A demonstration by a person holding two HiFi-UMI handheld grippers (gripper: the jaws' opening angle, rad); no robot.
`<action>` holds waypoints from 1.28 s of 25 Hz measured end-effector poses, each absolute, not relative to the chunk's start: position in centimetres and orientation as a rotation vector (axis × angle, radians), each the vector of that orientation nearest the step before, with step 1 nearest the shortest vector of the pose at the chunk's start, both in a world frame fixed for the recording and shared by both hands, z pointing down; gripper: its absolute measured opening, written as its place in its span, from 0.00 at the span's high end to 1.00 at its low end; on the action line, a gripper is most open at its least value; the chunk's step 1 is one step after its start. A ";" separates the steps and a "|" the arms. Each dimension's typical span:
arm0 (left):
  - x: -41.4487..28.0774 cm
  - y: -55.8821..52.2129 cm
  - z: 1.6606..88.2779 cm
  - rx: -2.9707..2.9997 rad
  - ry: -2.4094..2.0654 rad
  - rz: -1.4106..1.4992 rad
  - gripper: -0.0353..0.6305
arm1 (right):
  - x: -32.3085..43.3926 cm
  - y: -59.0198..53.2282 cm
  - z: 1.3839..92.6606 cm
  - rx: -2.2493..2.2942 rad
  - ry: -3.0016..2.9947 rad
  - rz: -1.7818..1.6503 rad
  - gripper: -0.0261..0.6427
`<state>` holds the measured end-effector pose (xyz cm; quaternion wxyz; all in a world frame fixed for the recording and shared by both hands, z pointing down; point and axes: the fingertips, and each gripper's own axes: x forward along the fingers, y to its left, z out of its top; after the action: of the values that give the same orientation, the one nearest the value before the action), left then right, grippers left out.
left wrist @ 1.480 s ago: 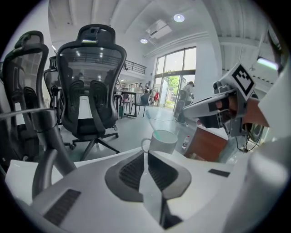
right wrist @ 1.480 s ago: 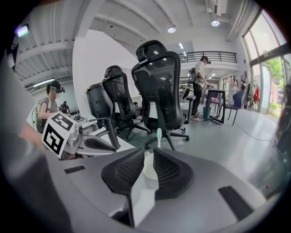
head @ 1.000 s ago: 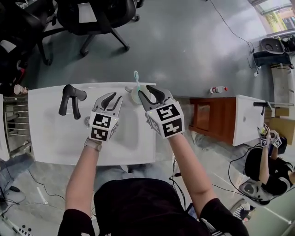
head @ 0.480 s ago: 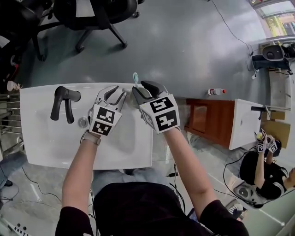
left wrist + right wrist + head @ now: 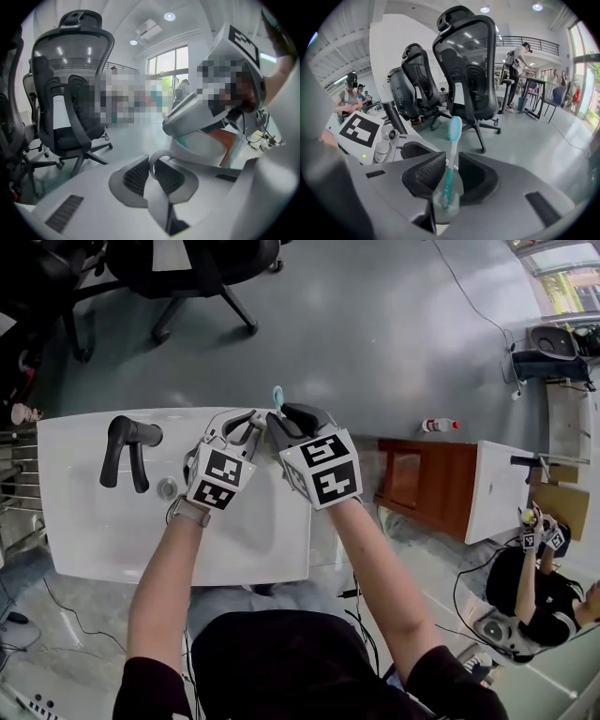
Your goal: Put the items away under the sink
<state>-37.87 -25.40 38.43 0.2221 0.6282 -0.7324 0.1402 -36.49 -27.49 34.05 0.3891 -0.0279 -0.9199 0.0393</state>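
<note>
Cup's grabbed, nothing stashed yet

Left gripper (image 5: 242,423) is clamped on the looped handle (image 5: 159,153) of the pale plastic cup (image 5: 201,147). Right gripper (image 5: 451,165) is pinched nearly shut round its teal toothbrush (image 5: 453,136). Both sit at the white basin's (image 5: 112,531) 1 o'clock corner, so the under-sink trip looks all ahead.

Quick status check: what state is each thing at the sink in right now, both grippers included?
Left gripper: shut on the cup handle.
Right gripper: jaws close on either side of the toothbrush; can't tell if they grip it.
Toothbrush: upright in the cup, bristles up.
Cup: upright, held by its handle.
Faucet: no water seen running.
</note>
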 end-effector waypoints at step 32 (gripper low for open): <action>-36.9 -14.7 29.7 1.644 -2.115 0.254 0.88 | -32.1 -21.7 16.3 0.075 -2.749 0.359 0.89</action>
<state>-36.91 -14.67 29.69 0.2235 0.5955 -0.7661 0.0921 -32.14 -21.75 16.32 0.1833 0.0265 -0.9744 0.1274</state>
